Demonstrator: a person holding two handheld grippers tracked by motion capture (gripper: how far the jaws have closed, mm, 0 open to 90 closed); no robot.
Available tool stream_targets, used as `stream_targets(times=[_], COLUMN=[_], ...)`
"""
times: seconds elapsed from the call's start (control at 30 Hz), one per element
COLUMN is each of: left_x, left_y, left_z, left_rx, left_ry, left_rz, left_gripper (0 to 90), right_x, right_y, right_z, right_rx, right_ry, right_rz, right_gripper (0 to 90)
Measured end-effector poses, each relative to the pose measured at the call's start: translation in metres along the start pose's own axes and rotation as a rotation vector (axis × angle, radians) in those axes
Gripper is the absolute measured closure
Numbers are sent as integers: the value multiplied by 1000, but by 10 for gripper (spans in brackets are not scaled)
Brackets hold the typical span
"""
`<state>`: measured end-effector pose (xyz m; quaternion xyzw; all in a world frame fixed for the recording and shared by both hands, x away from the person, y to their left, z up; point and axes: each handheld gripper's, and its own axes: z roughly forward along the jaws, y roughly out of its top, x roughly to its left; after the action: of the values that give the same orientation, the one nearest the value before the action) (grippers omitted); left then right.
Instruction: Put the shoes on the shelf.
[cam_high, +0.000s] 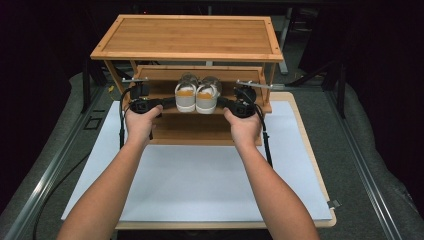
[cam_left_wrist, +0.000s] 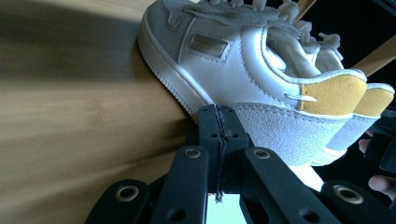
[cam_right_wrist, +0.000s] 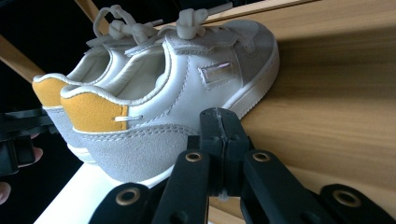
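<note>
— Where are the sneakers?
— The pair of white sneakers (cam_high: 195, 97) sits heels-out on the middle shelf of the bamboo shoe rack (cam_high: 187, 37).
— And the tools?
— The left hand-held gripper (cam_high: 170, 102) and right hand-held gripper (cam_high: 222, 102) flank it, each with jaws pressed together, empty.

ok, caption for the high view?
Two hand-held grippers, left and right, flank a pair of white sneakers on a bamboo rack.

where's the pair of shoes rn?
The pair of white shoes sits on the middle shelf of the wooden rack, centred in the high view, heels toward the person, between the left gripper and the right gripper.
</note>
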<state>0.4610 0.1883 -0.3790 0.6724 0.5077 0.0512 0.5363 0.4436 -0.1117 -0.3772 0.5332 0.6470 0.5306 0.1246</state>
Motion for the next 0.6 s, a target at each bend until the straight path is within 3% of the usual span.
stream_targets(times=[0.27, 0.53, 0.6], left_x=[3, 6, 6], left_y=[7, 14, 15], left_z=[10, 18, 20], left_rx=[-3, 6, 0], left_ry=[14, 30, 37], left_rz=[-12, -32, -39], left_gripper=[898, 898, 897], right_x=[-6, -7, -8], right_y=[9, 20, 20], right_z=[10, 20, 24], right_rx=[9, 38, 17], right_ry=[-22, -53, -59], right_rz=[21, 2, 10], right_gripper=[900, 900, 900])
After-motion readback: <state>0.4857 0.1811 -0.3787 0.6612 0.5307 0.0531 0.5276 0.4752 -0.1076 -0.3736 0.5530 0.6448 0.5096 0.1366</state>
